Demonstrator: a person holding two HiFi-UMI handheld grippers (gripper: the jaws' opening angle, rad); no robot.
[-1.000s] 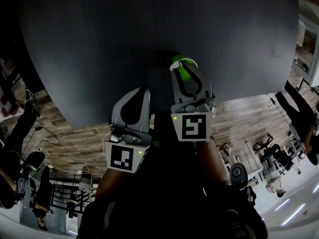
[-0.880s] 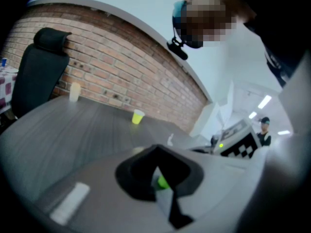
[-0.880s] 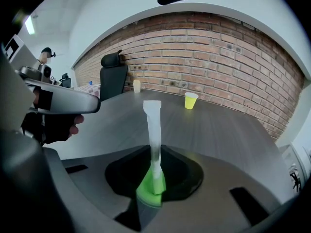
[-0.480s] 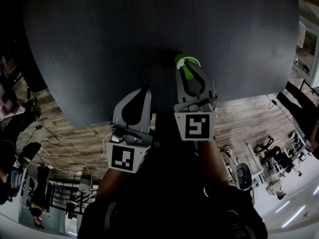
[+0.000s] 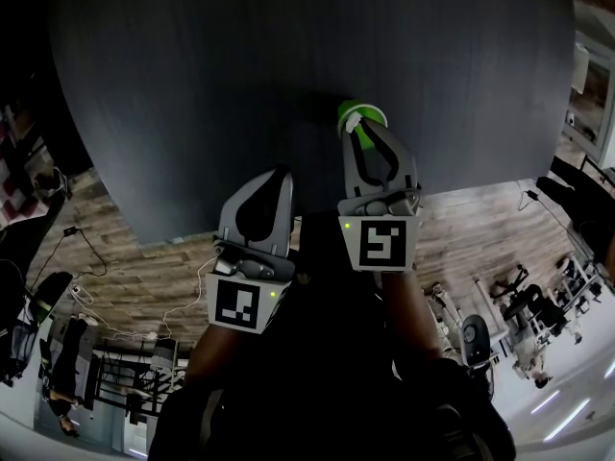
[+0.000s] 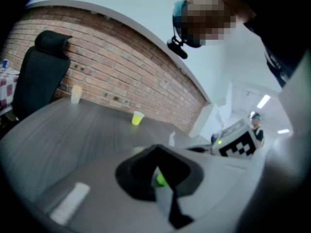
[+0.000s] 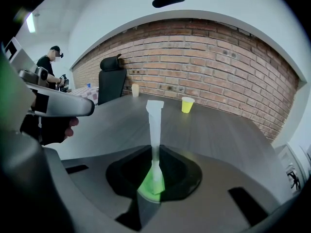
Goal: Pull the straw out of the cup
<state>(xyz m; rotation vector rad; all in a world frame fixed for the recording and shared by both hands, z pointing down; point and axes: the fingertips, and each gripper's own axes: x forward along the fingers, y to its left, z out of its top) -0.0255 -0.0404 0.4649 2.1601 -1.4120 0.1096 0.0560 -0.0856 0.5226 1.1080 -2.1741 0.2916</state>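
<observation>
A green cup [image 5: 362, 115] stands on the dark round table [image 5: 240, 65] near its front edge. In the right gripper view a pale straw [image 7: 155, 125] rises upright out of the green cup [image 7: 148, 186]. My right gripper [image 5: 364, 129] reaches over the cup, and its jaws are shut on the straw's lower part [image 7: 155, 171]. My left gripper [image 5: 271, 175] hovers at the table's edge to the left, shut and holding nothing. A sliver of green [image 6: 160, 179] shows through its jaws.
A yellow cup [image 7: 187, 104] and a pale cup [image 7: 135, 90] stand far across the table. A black chair [image 7: 111, 79] sits beside it, before a brick wall. A person stands in the far left background [image 7: 50, 62]. Wooden floor lies below the table edge [image 5: 471, 229].
The right gripper and the green cup have edged slightly right in the head view. The left gripper has stayed put.
</observation>
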